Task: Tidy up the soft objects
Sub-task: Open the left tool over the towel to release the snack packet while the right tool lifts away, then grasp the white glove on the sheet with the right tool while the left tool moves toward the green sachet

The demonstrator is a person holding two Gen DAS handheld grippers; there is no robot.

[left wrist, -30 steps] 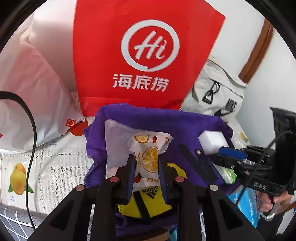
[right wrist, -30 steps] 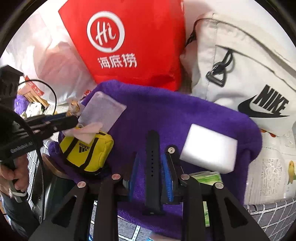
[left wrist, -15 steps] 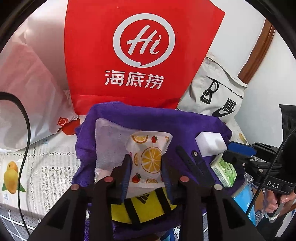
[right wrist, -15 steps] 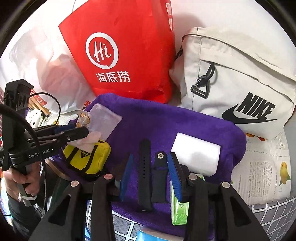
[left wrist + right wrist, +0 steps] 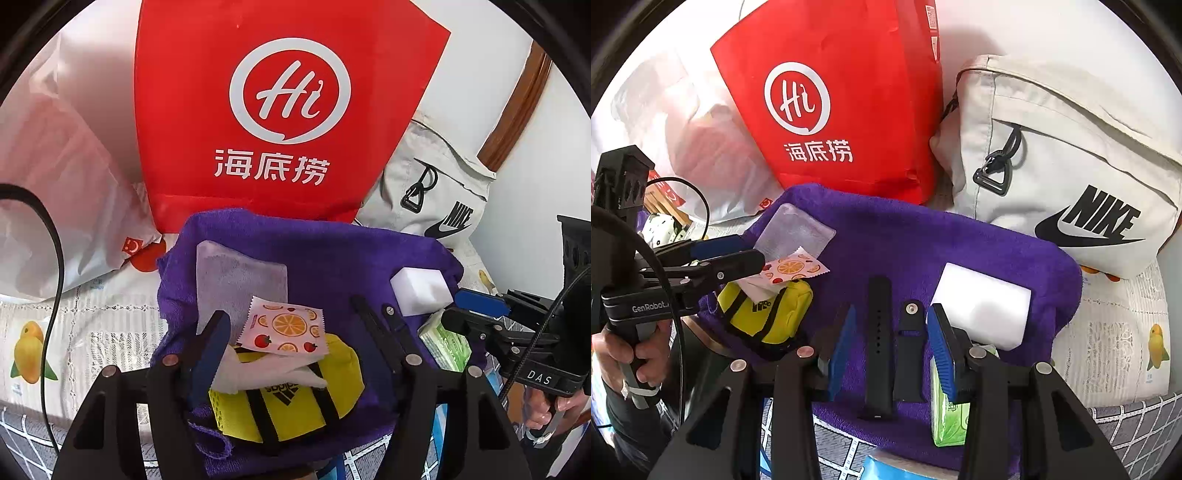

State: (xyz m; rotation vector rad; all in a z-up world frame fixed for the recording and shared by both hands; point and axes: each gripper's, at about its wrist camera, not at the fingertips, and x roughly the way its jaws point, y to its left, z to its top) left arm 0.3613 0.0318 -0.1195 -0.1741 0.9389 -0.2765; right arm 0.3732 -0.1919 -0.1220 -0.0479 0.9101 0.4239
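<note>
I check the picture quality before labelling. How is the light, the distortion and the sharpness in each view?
Left wrist view: bright even light, strong fisheye bending with black corners; the red bag and fruit-print packet are sharp. Right wrist view: same bending, the wall at top is washed out, the plastic bag looks hazy, the white sponge and watch strap are sharp.

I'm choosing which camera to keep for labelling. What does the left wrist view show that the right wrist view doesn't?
Left wrist only: a brown wooden strip by the wall, and the hand gripping the right gripper.

Right wrist only: the hand holding the left gripper, and both watch straps end to end.

Both: purple towel, fruit-print packet, yellow pouch, white sponge, red bag, Nike bag.
</note>
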